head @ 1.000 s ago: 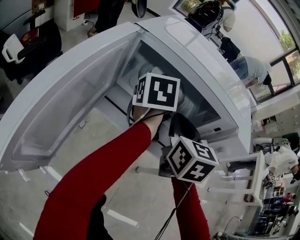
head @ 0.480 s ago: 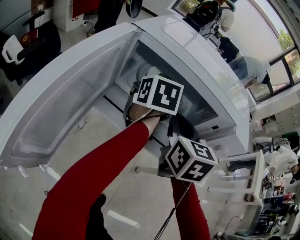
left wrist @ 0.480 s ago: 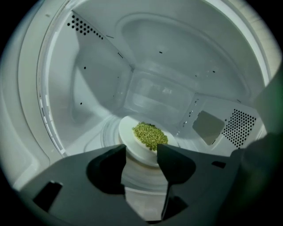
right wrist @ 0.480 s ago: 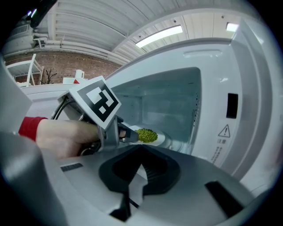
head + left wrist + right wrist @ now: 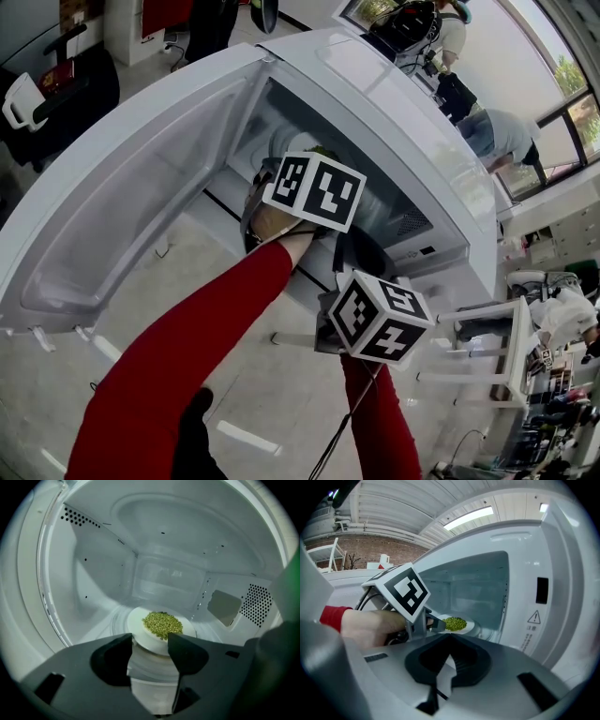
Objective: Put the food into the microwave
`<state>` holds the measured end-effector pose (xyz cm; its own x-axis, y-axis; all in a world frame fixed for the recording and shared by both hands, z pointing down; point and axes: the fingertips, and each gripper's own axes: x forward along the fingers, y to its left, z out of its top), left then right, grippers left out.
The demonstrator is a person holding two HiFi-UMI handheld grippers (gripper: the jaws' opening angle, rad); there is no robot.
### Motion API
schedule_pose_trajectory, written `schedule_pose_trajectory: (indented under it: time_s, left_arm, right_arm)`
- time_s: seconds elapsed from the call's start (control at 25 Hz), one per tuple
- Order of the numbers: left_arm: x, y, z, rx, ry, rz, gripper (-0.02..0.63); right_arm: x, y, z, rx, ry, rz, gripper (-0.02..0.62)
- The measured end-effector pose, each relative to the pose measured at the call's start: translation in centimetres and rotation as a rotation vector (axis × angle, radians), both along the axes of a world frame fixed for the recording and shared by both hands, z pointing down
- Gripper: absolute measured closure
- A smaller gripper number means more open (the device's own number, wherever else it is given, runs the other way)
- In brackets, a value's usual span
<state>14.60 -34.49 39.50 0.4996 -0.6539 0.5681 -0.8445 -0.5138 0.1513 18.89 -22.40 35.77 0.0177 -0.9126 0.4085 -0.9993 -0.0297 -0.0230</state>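
A white plate (image 5: 140,631) heaped with green food (image 5: 162,624) rests on the turntable inside the open white microwave (image 5: 394,112). My left gripper (image 5: 150,639) reaches into the cavity. Its jaws are opening, and the plate's near rim lies between the dark fingertips (image 5: 119,641) without being pinched. In the right gripper view the left gripper (image 5: 433,623) sits at the plate's (image 5: 471,627) left edge, held by a hand in a red sleeve. My right gripper (image 5: 450,639) waits outside the opening, below the microwave's front, with its jaws together and nothing in them.
The microwave door (image 5: 141,187) hangs wide open to the left. The control panel with a warning label (image 5: 533,618) is at the right of the opening. A white rack (image 5: 506,366) stands at the right. People stand at the far top right.
The left gripper's marker cube has rolled a little and shifted slightly left. The right gripper's cube stays where it was.
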Motion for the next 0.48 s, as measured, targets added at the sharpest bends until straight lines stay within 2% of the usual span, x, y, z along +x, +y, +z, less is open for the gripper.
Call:
schedule_pose_trajectory:
  time_s: [0.12, 0.2, 0.36, 0.44, 0.48]
  left_arm:
    - [-0.1, -0.2, -0.2, 0.054, -0.053, 0.020, 0.370]
    - [-0.1, -0.2, -0.1, 0.067, -0.057, 0.026, 0.370]
    - [-1.0, -0.3, -0.8, 0.081, -0.021, 0.019, 0.373]
    - [-2.0, -0.1, -1.3, 0.095, 0.018, 0.011, 0.410]
    - [-2.6, 0.0, -1.6, 0.104, 0.039, 0.009, 0.449]
  right_arm:
    - [0.0, -0.1, 0.1, 0.000, 0.000, 0.000, 0.581]
    - [-0.1, 0.0, 0.1, 0.000, 0.000, -0.001, 0.581]
    - [-0.6, 0.1, 0.2, 0.001, -0.001, -0.008, 0.581]
    - [-1.0, 0.3, 0.4, 0.002, -0.006, -0.014, 0.581]
    - [-1.2, 0.4, 0.4, 0.006, -0.011, -0.018, 0.581]
